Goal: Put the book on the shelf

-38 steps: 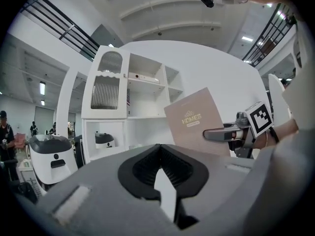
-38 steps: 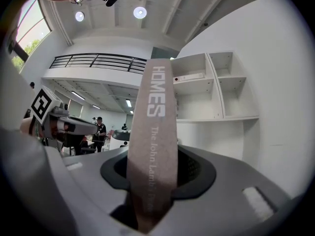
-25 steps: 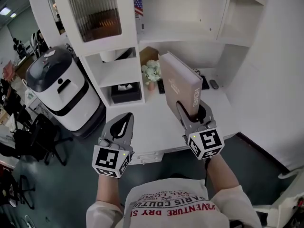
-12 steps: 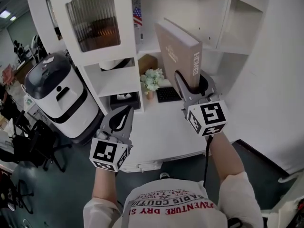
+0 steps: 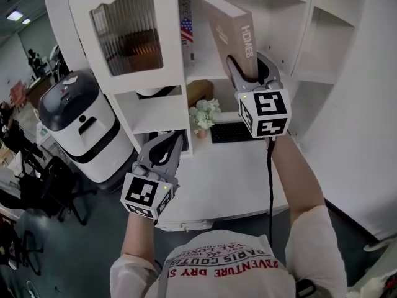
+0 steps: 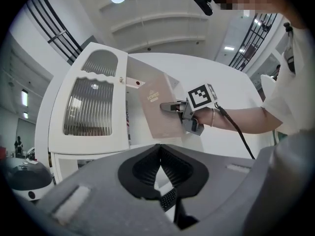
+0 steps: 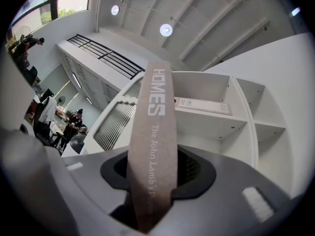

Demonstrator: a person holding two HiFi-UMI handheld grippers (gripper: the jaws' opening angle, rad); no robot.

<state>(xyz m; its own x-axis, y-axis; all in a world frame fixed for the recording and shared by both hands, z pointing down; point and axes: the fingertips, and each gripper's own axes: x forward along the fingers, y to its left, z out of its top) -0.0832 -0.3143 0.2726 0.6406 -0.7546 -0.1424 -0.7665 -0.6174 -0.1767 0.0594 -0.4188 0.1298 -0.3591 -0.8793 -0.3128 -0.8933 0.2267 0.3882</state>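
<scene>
R gripper pinching book, tilted, at shelf unit opening, 12 o'clock. L gripper at 7 o'clock: jaws pressed together, nothing btwn.

shelf bay open, flagged spine at left

White flowers; white-and-black machine

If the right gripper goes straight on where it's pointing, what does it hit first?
Probably the white shelf unit: the book in the right gripper leads toward its open upper compartment, though depth is unclear.
</scene>
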